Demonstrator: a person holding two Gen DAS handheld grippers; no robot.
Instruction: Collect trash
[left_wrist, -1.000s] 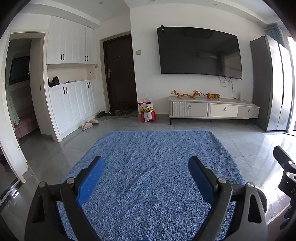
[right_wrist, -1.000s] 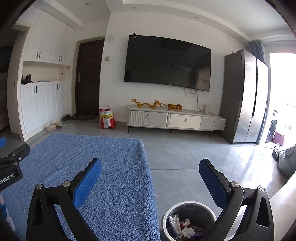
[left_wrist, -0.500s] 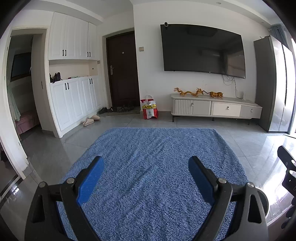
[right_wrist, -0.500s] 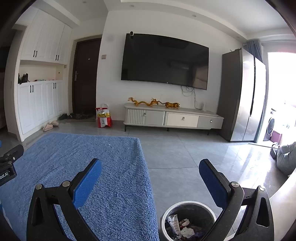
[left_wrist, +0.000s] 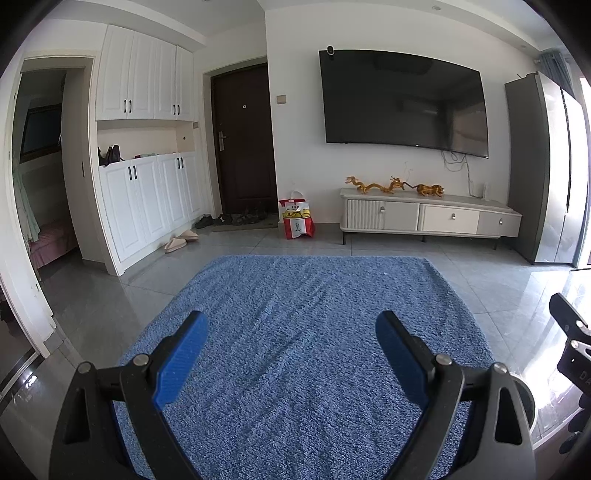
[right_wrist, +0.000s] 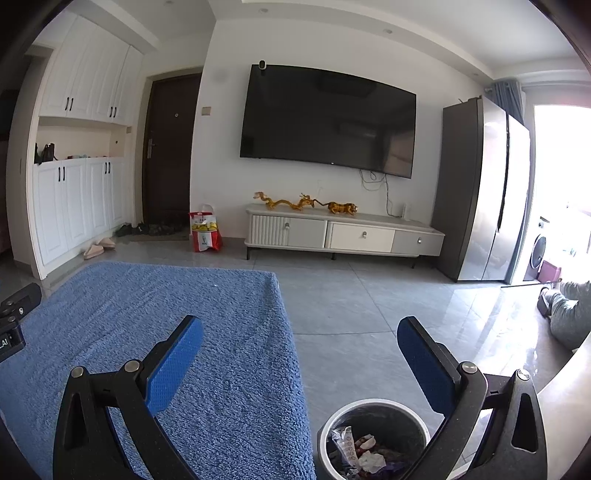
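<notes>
Closest to me, the right gripper hangs with its blue ribbed fingers spread wide and nothing between them. Directly below and just ahead of its right finger sits the trash bin, a round, dark, smooth-walled can with a pale rim, standing upright on the tiled floor just off the right edge of the blue cloth. Inside it I can see crumpled wrappers and scraps of paper, so the collected trash is already down in there. The right gripper is plainly the nearer one to the bin; from the left wrist view only a sliver of the bin's rim shows behind the right finger.

The left gripper is held over the near middle of the blue cloth, its fingers equally wide apart and empty. The cloth is a thick, nubby terry sort of cover, and I see no loose trash on it, bar perhaps a tiny pale speck near its far edge, too small to name. By my reckoning the collecting looks about finished.

Farther off, across glossy grey tiles, a red and white KFC bag stands by the dark door, beside a low white TV cabinet carrying golden dragon figurines, with a large black television on the wall above.
</notes>
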